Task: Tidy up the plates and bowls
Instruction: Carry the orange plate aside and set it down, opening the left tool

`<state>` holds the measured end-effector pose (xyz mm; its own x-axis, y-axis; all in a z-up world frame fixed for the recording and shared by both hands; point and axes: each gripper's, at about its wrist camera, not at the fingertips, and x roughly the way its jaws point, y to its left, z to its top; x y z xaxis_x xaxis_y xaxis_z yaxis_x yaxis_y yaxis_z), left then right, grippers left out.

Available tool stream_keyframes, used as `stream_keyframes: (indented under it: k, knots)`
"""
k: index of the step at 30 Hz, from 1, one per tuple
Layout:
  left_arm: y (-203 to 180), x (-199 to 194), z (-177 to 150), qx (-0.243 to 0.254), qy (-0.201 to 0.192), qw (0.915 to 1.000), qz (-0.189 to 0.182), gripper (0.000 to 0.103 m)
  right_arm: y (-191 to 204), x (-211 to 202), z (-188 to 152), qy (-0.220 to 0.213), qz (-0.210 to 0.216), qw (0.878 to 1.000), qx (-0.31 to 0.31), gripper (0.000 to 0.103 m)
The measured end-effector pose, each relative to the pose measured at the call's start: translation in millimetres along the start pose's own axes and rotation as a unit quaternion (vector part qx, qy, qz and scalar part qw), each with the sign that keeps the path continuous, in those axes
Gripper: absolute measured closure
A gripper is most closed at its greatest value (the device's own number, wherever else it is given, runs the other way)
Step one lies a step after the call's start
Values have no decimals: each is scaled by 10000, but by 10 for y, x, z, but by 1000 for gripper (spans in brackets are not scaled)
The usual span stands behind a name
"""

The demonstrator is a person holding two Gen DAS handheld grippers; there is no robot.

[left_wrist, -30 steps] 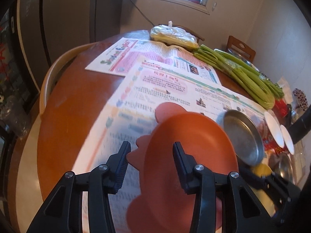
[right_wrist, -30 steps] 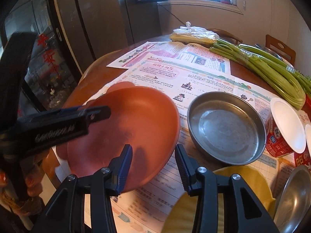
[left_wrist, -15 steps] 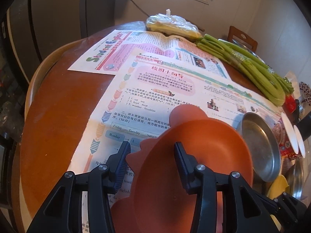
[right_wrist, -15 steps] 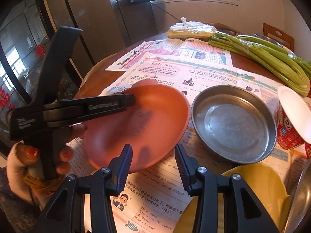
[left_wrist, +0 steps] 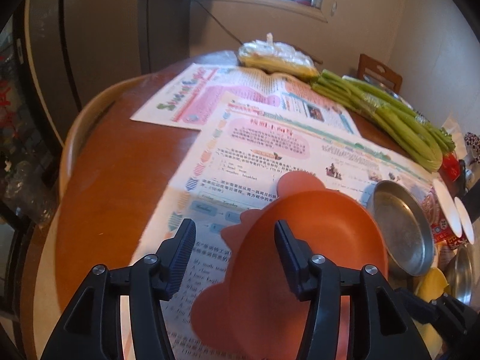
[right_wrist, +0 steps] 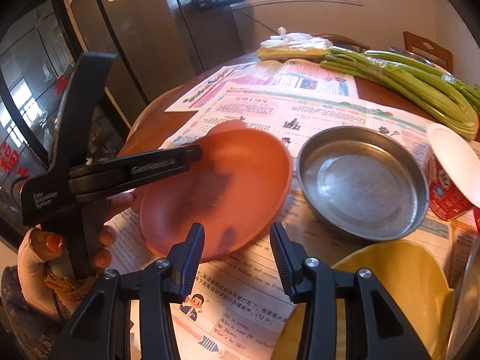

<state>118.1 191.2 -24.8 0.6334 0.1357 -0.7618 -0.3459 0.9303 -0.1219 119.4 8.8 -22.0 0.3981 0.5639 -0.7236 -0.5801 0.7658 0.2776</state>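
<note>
**Orange plate resting among the dishes as the left fingers part**

The orange plate (right_wrist: 216,189) (scalloped tabs along its rim on the side toward the left gripper) lies on the printed worksheets (left_wrist: 270,147) spread over the round wooden table (left_wrist: 114,180), near the table's near edge. The left gripper (left_wrist: 235,241) straddles the plate's rim: one finger is over the plate's inside, the other outside over the paper, and the fingers are opening, with the rim between them but no pad pressing on it. In the right wrist view a hand (right_wrist: 45,258) holds that gripper by its handle at the table's left edge.

Just beside the plate, toward the right, stands a shallow steel pan (right_wrist: 363,180); whether the two rims touch I cannot tell. A yellow bowl (right_wrist: 399,285) sits at the near edge, partly behind the right gripper (right_wrist: 237,258), whose fingers are at their narrowest, a gap between them, holding nothing. A red instant-noodle cup (right_wrist: 447,189) with a white lid stands right of the pan. Green celery stalks (right_wrist: 405,84) and a plastic-wrapped bundle (left_wrist: 276,58) lie toward the far edge.
</note>
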Motion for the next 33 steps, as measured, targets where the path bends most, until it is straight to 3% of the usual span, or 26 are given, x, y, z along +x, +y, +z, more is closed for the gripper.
stream_keyframes:
  k: [13, 33]
  knots:
    - [-228, -592, -242, 124, -357, 9986, -374, 41, -56, -409, -60, -343, -92, 9994, 40, 57]
    - [-713, -917, -603, 551, -142, 9951, -811, 40, -430, -922, -331, -554, -347, 9970, 418, 57]
